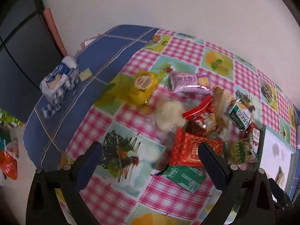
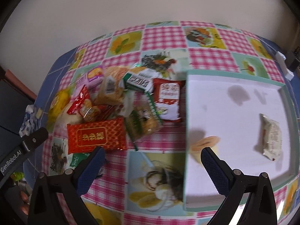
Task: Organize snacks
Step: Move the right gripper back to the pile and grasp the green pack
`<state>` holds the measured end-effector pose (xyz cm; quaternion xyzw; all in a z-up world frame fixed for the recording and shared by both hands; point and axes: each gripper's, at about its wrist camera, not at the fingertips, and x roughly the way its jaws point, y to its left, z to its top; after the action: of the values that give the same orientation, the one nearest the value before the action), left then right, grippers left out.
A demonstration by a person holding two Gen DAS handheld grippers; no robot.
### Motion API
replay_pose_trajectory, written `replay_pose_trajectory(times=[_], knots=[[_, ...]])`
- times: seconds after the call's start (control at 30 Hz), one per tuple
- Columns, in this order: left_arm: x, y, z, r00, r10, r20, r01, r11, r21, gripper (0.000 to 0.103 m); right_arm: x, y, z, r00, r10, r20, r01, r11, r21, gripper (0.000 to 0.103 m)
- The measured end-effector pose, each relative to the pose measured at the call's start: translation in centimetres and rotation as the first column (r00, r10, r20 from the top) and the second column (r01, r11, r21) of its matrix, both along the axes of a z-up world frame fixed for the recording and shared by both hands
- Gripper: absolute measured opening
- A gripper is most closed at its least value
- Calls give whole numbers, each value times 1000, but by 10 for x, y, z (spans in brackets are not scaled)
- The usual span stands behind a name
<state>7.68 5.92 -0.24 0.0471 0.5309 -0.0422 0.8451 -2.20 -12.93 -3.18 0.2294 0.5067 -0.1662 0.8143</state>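
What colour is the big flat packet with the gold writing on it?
Red, with a gold label, on the big flat packet. It shows best in the right wrist view.

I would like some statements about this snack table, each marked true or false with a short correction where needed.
1. The white tray holds two snacks. True: a pale packet and an orange-rimmed snack.
2. The right gripper is shut on a packet. False: it is open and holds nothing.
3. The red packet lies outside the tray. True.
4. The left gripper is shut. False: it is open.
5. The blue-white bag lies in the snack pile. False: it sits apart on the blue cloth.
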Motion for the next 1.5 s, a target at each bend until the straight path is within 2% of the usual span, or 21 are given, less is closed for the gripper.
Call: replay_pose_trajectory(times=[0.33,0.7,1.03,1.5], knots=[[16,28,-40,988,90,-122,-92,996,-12,101,20,27,-28,999,39,-37,-37,997,68,103],[29,54,-55,973,159,-167,-165,986,-20,101,39,68,-41,997,73,-28,-69,991,118,103],[38,83,-63,956,242,-167,-239,970,34,101,64,108,-49,991,129,-36,-126,989,80,103],[40,98,-63,954,243,-173,-250,968,-16,101,82,131,-67,985,156,-72,-157,988,-14,103]])
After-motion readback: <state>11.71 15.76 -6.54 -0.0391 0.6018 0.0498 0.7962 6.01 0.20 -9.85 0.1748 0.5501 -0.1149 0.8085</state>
